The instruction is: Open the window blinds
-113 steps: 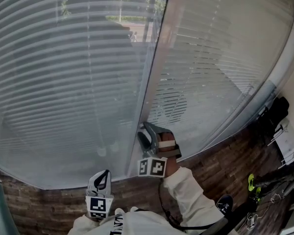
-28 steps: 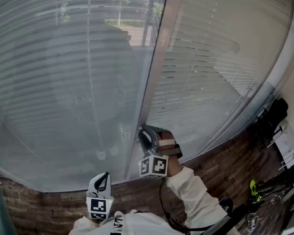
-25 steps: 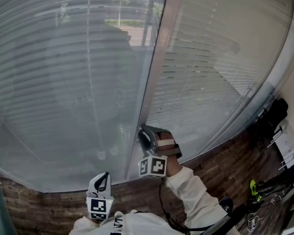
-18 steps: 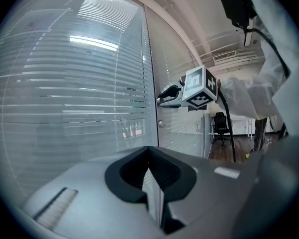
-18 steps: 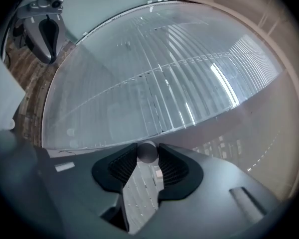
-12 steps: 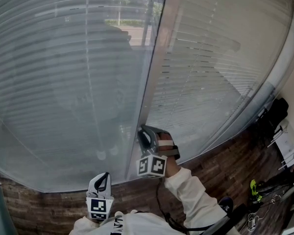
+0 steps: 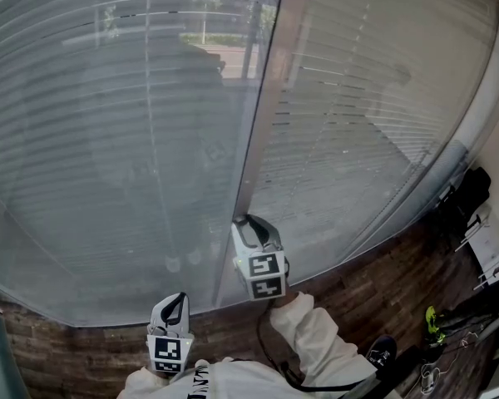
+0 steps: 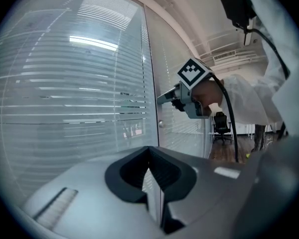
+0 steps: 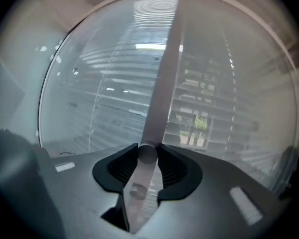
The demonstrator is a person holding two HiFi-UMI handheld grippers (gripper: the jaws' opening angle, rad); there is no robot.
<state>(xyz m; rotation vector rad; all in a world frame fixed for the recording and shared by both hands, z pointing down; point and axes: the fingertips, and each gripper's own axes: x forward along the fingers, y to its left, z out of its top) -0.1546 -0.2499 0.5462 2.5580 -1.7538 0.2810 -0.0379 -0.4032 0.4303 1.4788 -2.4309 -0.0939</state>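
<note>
Horizontal slat blinds [image 7: 108, 115] hang behind two glass panes that meet at a grey upright post [image 7: 264, 115]. On that post sits a small round knob [image 9: 148, 152]. My right gripper [image 7: 244, 224] is shut on the knob, one pad on each side, after its jaws closed a little. It now stands with its marker cube facing up. The left gripper view shows the right gripper [image 8: 163, 99] at the post. My left gripper [image 7: 174, 300] hangs low and apart from the glass, jaws together and empty. The slats [image 9: 114, 83] are close-set, with hazy greenery showing through.
A dark wooden floor [image 7: 382, 281] runs along the foot of the glass. A black bag [image 7: 467, 196], white papers [image 7: 489, 241] and a yellow-green object [image 7: 428, 312] lie at the right. The left gripper view shows an office chair [image 8: 220, 127] in the distance.
My right gripper has rolled about its own axis on the knob, so its marker cube now faces up. The left gripper has stayed where it was.
</note>
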